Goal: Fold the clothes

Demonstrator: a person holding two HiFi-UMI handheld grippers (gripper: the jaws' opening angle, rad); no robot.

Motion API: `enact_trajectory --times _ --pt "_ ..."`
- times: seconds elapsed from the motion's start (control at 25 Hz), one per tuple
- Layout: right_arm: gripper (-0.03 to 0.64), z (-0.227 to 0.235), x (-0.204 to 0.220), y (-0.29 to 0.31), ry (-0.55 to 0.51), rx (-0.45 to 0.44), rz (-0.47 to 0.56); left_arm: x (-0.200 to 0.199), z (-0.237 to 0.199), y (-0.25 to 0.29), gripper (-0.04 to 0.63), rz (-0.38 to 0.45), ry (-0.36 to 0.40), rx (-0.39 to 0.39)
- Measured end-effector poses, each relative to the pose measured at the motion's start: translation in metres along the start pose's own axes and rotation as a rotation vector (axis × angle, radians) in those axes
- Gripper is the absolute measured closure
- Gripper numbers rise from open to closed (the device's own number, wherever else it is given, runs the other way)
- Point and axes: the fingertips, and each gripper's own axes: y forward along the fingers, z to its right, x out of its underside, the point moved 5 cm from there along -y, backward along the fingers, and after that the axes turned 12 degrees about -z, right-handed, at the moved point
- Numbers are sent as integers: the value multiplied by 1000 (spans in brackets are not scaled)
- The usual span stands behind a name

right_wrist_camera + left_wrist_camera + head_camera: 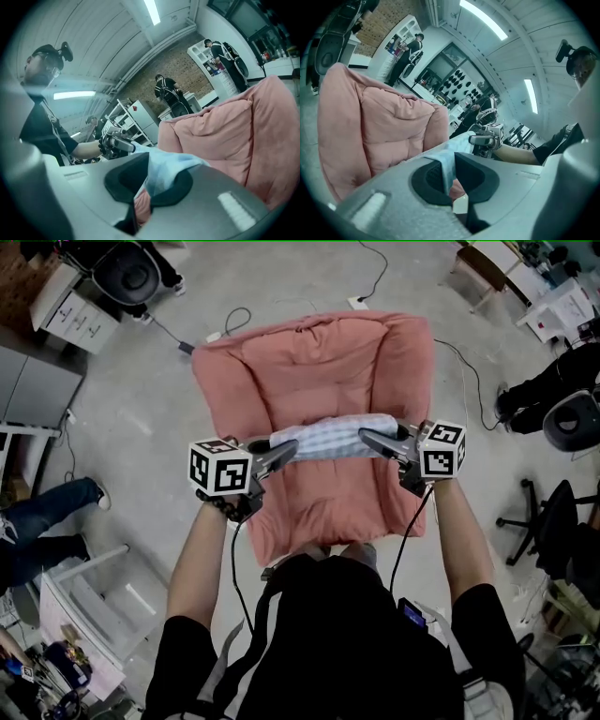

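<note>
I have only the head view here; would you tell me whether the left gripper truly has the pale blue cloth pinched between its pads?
Observer: Yes. The left gripper view shows the left gripper shut on the pale blue cloth, with a fold standing between its pads.
Operator: And the right one?
Observer: The right gripper is shut on the same cloth, which bunches over its jaws.
Operator: Is anyone standing beyond the pink cushion?
Observer: Yes, a person in dark clothes stands by the brick wall behind the pink cushion.
</note>
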Motion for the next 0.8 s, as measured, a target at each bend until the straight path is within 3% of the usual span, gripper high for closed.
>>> enact_trajectory --times 0.32,0.8 --pt "600 -3 76 4 109 -15 -26 59 0 31 575 -69 -62 39" --pt "598 -44 205 -10 197 -92 -150 183 47 75 575 -143 -163 60"
